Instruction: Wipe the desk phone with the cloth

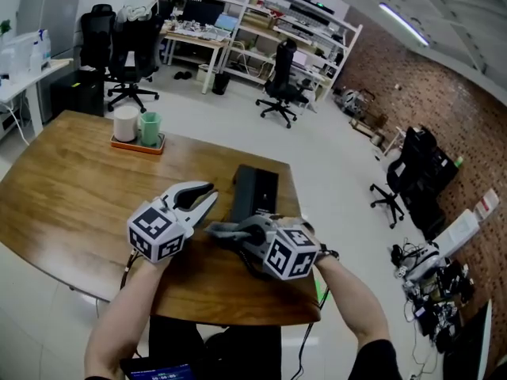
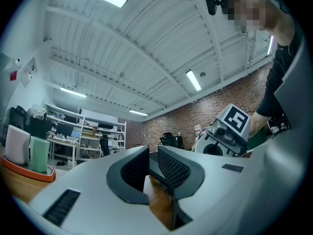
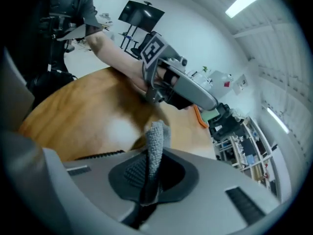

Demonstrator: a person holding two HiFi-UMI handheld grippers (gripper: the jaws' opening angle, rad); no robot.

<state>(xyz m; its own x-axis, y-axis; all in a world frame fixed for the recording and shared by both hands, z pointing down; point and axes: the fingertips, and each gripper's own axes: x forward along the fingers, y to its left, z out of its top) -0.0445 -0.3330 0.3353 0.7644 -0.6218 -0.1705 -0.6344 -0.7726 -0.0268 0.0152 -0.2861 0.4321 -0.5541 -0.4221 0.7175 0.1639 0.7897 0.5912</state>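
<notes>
The wooden bench [image 1: 71, 204] fills the lower left of the head view, and its near edge is partly hidden by both forearms. The dark phone [image 1: 255, 190] lies on it towards the right edge, lengthwise away from the person. Its near end is hidden behind the right hand-held gripper [image 1: 215, 229], so little of its top can be made out.

The left hand-held gripper [image 1: 212, 194] hovers just left of the phone. In its own view the left hand-held gripper [image 2: 153, 153] has its jaws only a narrow gap apart with nothing between them. Bench wood and a dark edge show through the gap.

The right hand-held gripper [image 3: 149, 174] has its jaws clamped on a grey cloth [image 3: 156, 141], which stands up from the pads in a folded strip. In the head view its jaws point left, near the left one's tips. Whether the cloth touches the phone cannot be told, since the gripper body covers that spot.

An orange tray [image 1: 136, 145] sits well apart at the bench's far side. It carries a white cup [image 1: 125, 123] and a green cup [image 1: 150, 128] side by side
</notes>
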